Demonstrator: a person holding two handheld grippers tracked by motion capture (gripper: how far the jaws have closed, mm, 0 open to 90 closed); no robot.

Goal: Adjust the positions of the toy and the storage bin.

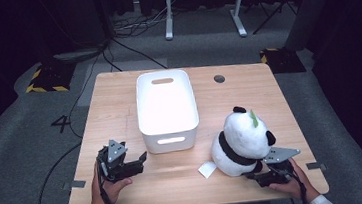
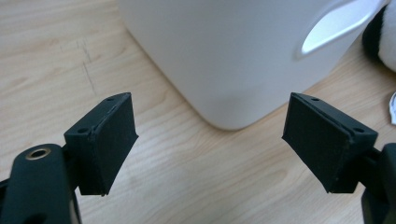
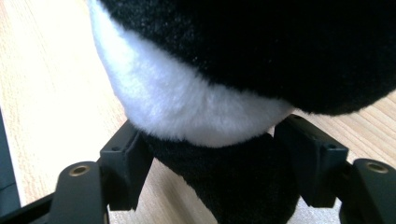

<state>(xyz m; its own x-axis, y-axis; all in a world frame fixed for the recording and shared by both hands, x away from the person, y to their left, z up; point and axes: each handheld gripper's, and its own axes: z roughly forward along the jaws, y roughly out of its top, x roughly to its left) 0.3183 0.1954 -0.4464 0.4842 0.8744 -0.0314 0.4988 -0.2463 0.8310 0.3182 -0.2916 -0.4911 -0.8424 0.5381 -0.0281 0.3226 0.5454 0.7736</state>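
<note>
A black and white plush panda (image 1: 242, 136) sits upright on the wooden table (image 1: 118, 93) at the front right, with a small green leaf on its head. My right gripper (image 1: 261, 177) comes in low from the right, its jaws closed against a black limb at the panda's base. In the right gripper view that black fur (image 3: 224, 186) is pressed between the two pads of the right gripper (image 3: 210, 144), under white fur (image 3: 187, 107). My left gripper (image 1: 142, 158) hovers open at the front left, pointing at the white bin (image 1: 153, 142). Nothing lies between the jaws of the left gripper (image 2: 210, 135).
The white plastic bin (image 2: 224, 56) stands mid-table with cut-out handles and looks empty inside. A white fabric tag (image 1: 207, 169) lies on the wood left of the panda. A cable hole (image 1: 219, 78) sits at the back right. Cables trail on the grey floor behind.
</note>
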